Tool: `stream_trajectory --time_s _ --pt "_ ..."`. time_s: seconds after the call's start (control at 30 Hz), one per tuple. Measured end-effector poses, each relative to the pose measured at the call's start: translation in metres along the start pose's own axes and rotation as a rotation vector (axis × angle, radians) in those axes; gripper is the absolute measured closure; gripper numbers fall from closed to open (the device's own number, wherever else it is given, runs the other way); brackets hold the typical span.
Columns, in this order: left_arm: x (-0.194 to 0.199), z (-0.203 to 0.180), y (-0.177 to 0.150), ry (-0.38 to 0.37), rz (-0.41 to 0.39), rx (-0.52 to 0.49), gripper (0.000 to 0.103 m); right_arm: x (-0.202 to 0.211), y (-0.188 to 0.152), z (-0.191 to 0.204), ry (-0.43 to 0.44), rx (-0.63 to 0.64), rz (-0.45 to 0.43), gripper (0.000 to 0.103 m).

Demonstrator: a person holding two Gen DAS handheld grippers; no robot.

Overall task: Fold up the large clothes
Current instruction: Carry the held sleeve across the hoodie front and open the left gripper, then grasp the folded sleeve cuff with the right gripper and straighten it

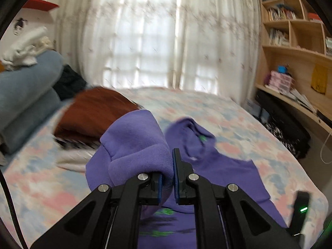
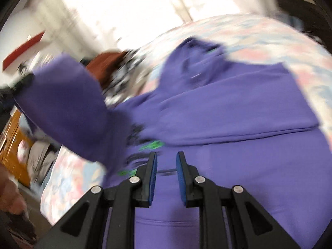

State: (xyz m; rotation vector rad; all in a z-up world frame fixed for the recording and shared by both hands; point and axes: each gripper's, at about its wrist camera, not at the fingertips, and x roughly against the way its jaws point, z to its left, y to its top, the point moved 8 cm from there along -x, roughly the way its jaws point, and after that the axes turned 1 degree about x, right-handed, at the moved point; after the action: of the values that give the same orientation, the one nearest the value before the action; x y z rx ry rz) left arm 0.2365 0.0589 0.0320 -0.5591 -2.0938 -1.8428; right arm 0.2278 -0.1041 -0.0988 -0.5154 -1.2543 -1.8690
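Purple hoodie [image 1: 224, 172]: lower part cut off by the bottom edge in the left wrist view, partly behind the gripper frame. Its green print [image 1: 164, 212] is too smeared to read. Left fingers [image 1: 159, 183]: one pad buried in the raised sleeve [image 1: 132, 143]. Right wrist view is motion-blurred overall; the clothes pile [image 2: 122, 76] & window can't be made out.

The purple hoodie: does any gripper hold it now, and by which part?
The left gripper holds the purple hoodie by a raised fold of fabric, probably a sleeve. The right gripper holds nothing.
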Motion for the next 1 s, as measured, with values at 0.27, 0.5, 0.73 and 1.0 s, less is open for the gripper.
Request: stream_trajectory --time_s 0.27,0.5,0.73,1.0 --pt "-0.094 -0.076 -0.106 -0.051 0.305 -0.057 0.084 0.039 0.011 -0.074 -0.067 -0.1 -0.081 0.084" --pt "-0.108 -0.089 -0.154 -0.1 0.39 -0.044 0.032 0.027 0.001 -0.095 -0.046 -0.153 -0.035 0.084" --pt "-0.073 -0.085 -0.134 -0.216 0.391 0.003 0.023 0.023 -0.01 -0.089 -0.018 -0.144 0.003 0.072" --pt "-0.02 -0.015 -0.125 -0.152 0.31 0.156 0.021 0.02 -0.007 -0.041 0.006 0.01 0.0 0.059"
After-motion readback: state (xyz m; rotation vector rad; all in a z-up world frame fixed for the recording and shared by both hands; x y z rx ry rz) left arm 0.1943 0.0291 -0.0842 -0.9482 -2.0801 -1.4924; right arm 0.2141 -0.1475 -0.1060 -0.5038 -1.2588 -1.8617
